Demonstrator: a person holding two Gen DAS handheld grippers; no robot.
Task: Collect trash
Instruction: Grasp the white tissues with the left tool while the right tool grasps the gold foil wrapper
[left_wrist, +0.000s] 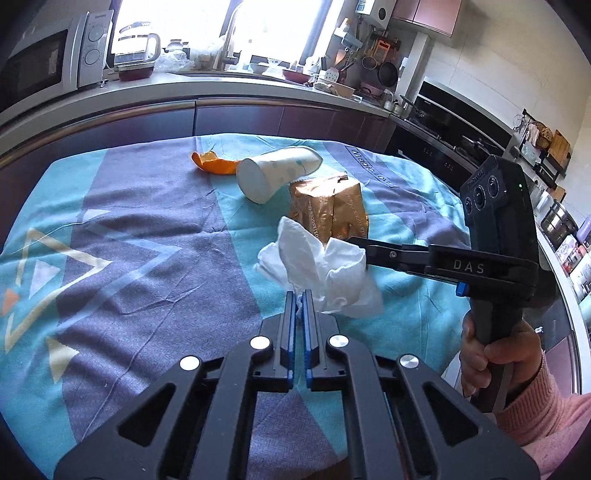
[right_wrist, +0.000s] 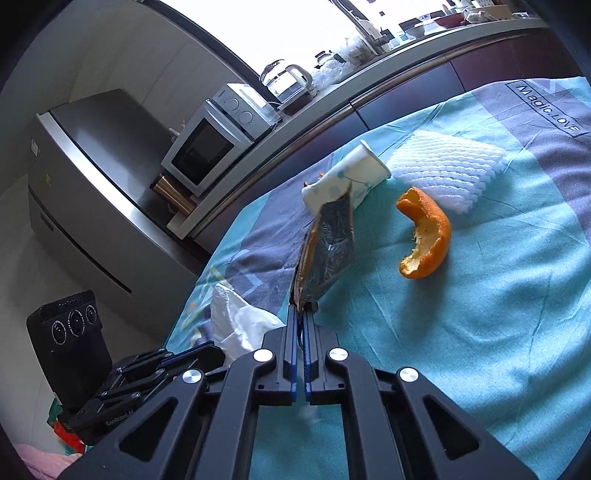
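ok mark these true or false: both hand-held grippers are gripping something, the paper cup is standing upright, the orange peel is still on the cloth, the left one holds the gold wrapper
1. Both hand-held grippers are shut on something. True: the left hand-held gripper pinches the white tissue, and the right hand-held gripper pinches the gold wrapper.
2. The paper cup stands upright. False: it lies on its side.
3. The orange peel lies on the tablecloth. True.
4. The left one holds the gold wrapper. False: it holds the tissue.
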